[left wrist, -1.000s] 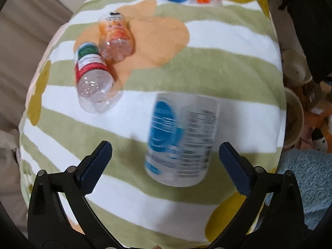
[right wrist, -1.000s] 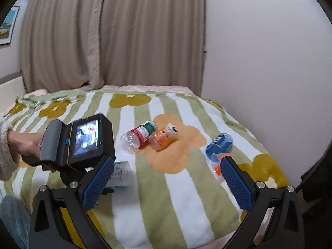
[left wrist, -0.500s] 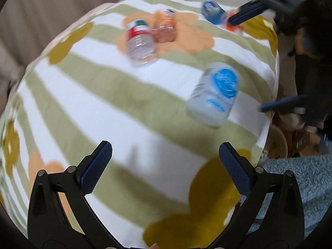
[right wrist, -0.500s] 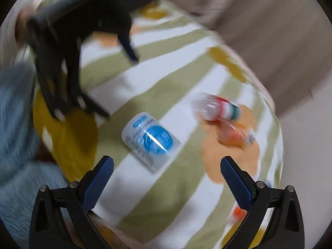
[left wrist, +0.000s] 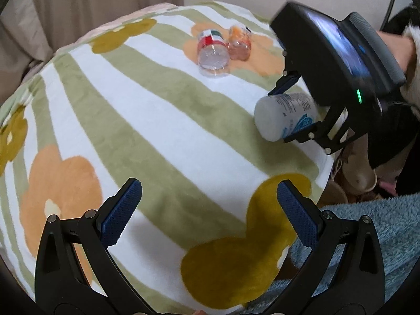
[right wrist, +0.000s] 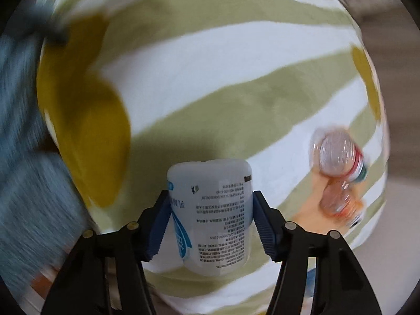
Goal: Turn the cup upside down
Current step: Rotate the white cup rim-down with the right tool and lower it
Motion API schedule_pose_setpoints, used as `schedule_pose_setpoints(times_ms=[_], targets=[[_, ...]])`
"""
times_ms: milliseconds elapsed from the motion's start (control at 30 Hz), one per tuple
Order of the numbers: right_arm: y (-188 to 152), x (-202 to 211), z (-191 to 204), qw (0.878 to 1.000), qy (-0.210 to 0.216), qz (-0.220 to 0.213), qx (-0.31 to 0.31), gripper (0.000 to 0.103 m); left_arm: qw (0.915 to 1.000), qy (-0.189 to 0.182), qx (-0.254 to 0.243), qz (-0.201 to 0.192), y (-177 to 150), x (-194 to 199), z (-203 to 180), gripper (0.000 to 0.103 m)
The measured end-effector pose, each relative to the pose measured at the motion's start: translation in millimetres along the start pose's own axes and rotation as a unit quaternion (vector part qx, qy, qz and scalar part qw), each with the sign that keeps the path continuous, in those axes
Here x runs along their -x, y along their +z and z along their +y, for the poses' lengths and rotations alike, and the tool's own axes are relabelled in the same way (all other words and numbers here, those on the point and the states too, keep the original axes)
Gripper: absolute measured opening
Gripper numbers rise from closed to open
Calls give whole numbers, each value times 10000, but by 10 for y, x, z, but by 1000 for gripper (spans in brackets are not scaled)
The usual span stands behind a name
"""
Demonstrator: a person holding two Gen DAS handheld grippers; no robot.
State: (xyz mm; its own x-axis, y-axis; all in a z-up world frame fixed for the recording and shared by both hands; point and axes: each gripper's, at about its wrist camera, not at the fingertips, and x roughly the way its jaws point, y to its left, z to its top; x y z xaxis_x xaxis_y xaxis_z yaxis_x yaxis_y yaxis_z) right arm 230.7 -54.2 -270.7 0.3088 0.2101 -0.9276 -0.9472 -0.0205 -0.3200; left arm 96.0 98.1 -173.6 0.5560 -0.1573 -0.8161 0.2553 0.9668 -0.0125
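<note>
Near the right edge of the striped blanket (left wrist: 162, 120), the right gripper (right wrist: 210, 225) has its two blue pads clamped on the sides of the white cup (right wrist: 210, 210), a labelled plastic container with blue print. From the left wrist view the cup (left wrist: 286, 115) lies tilted on its side, closed end pointing away from the gripper, low over the blanket; whether it touches the fabric cannot be told. The left gripper (left wrist: 210, 218) hovers apart from it, fingers wide, holding nothing.

Risks, judged from here: the grip sits on a smooth round wall, so the cup could twist or slip out during the rotation. The blanket is soft and uneven, so a cup set down on its mouth may tip over. The spot is close to the bed edge; a drop could roll it off toward the clutter on the floor beside the bed.

Around: a clear bottle with red and green label (left wrist: 212, 52) and an orange bottle (left wrist: 239, 43) lie side by side on an orange flower patch, well apart from the cup and not in the way. A blue fuzzy fabric (left wrist: 367, 225) lies at the near right. Right view is motion-blurred, so fine detail there is unsure.
</note>
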Motion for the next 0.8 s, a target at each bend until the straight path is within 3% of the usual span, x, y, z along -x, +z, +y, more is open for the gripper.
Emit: schedule_pose_setpoints(times_ms=[67, 100, 200, 233, 333, 367, 467, 533, 600, 667, 800], targets=[[-24, 102, -225, 9932, 402, -237, -1062, 57, 9998, -70, 132, -109, 17, 23, 20, 102], [-53, 131, -343, 9834, 621, -335, -1674, 57, 9996, -98, 195, -159, 27, 31, 29, 102], [-143, 124, -589, 9457, 1045, -492, -3040, 57, 9987, -182, 365, -290, 47, 46, 33, 102], [-211, 97, -638, 9242, 1166, -498, -3602, 57, 9984, -214, 407, -324, 49, 53, 30, 102], [-319, -33, -703, 8815, 1469, -383, -4471, 57, 9977, -264, 484, -405, 36, 89, 16, 102], [-348, -92, -689, 8739, 1425, -287, -4638, 57, 9974, -259, 505, -434, 26, 110, 16, 102], [-332, -154, -694, 8722, 1284, -240, -4713, 58, 9969, -285, 535, -499, -10, 173, 21, 102], [-312, -165, -683, 8700, 1424, -190, -4716, 59, 9969, -246, 515, -539, -31, 209, 25, 102], [-283, -183, -691, 8702, 1488, -26, -4697, 71, 9969, -214, 496, -568, -48, 236, 32, 102], [-235, -210, -764, 8740, 1519, 124, -4615, 77, 9967, -214, 503, -600, -64, 257, 40, 102], [-63, -244, -895, 8677, 1660, 389, -4670, 77, 9963, -254, 511, -637, -86, 280, 51, 102]])
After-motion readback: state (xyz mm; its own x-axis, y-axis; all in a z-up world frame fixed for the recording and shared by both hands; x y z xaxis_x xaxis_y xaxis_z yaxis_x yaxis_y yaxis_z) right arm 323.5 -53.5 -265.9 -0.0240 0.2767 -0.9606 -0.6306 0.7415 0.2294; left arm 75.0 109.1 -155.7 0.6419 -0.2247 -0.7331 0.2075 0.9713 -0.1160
